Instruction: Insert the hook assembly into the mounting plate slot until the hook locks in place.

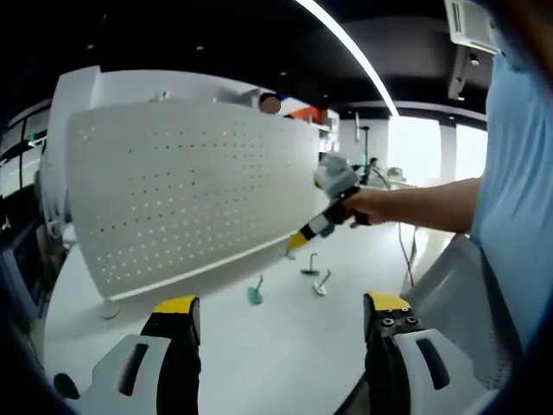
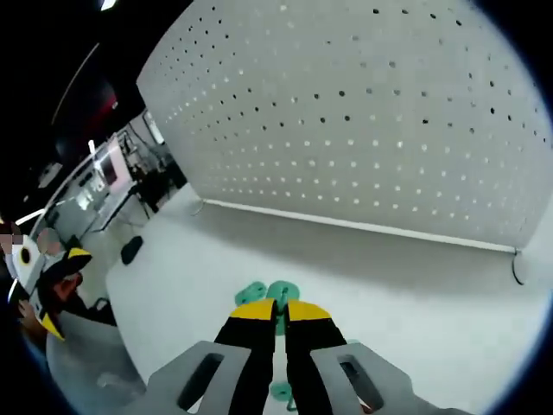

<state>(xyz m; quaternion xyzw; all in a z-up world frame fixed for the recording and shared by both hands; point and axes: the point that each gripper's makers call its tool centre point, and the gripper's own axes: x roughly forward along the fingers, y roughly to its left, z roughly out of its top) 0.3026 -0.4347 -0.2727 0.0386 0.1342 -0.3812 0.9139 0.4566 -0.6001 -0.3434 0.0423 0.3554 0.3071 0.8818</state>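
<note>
In the left gripper view, the perforated mounting plate (image 1: 186, 186) stands upright at left of centre on the white table (image 1: 285, 346). The left gripper (image 1: 281, 324), bottom centre, is spread and empty. Three hooks lie mid-frame: a green hook (image 1: 255, 292) and two grey hooks (image 1: 315, 272). At right, the right gripper (image 1: 298, 240) descends toward them. In the right gripper view, the right gripper (image 2: 278, 322) is pressed together at bottom centre, apparently pinching a green hook (image 2: 268, 292); confirm a firm grip, then align the hook's tabs squarely with a plate (image 2: 363, 121) hole. No containers are present.
</note>
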